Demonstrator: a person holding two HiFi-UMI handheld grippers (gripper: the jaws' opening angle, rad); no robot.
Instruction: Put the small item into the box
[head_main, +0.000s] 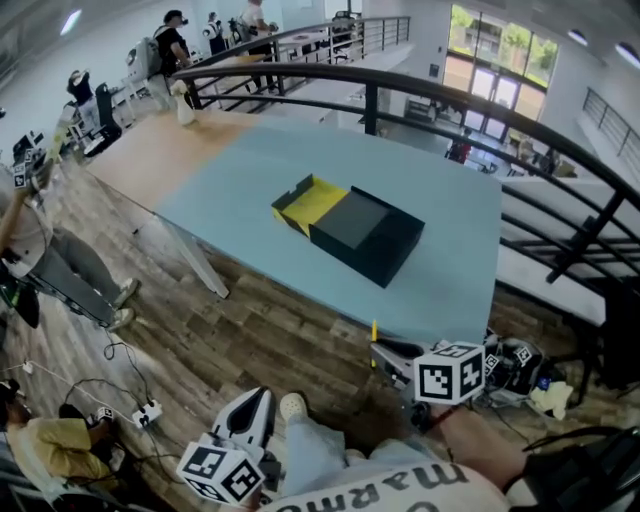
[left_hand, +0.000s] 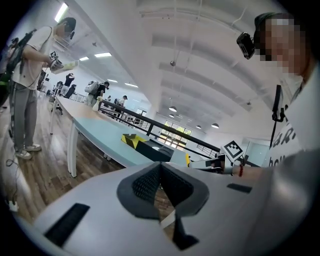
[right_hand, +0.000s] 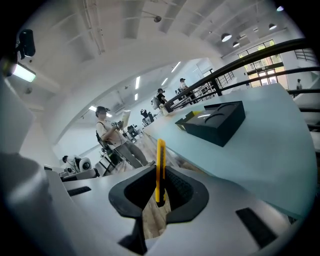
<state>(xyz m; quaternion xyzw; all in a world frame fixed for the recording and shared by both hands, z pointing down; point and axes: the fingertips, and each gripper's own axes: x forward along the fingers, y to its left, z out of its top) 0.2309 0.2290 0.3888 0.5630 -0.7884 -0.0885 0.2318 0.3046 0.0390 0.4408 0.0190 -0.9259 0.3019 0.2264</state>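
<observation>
A black box (head_main: 362, 233) with a yellow inner flap (head_main: 313, 203) folded out lies open in the middle of the pale blue table (head_main: 455, 270). My right gripper (head_main: 386, 353) hovers off the table's near edge, shut on a thin yellow item (head_main: 374, 330). In the right gripper view the yellow item (right_hand: 160, 167) stands upright between the pads (right_hand: 176, 186), with the box (right_hand: 217, 120) ahead to the right. My left gripper (head_main: 258, 400) hangs low over the floor, well short of the table. In the left gripper view the jaws (left_hand: 161, 184) are shut on nothing; the box (left_hand: 150, 148) is far ahead.
A dark metal railing (head_main: 520, 130) curves behind and right of the table. White table legs (head_main: 195, 260) stand over the wooden floor. Cables and a power strip (head_main: 148, 410) lie at lower left. People stand at the far left (head_main: 172, 45), and one sits nearby (head_main: 60, 265).
</observation>
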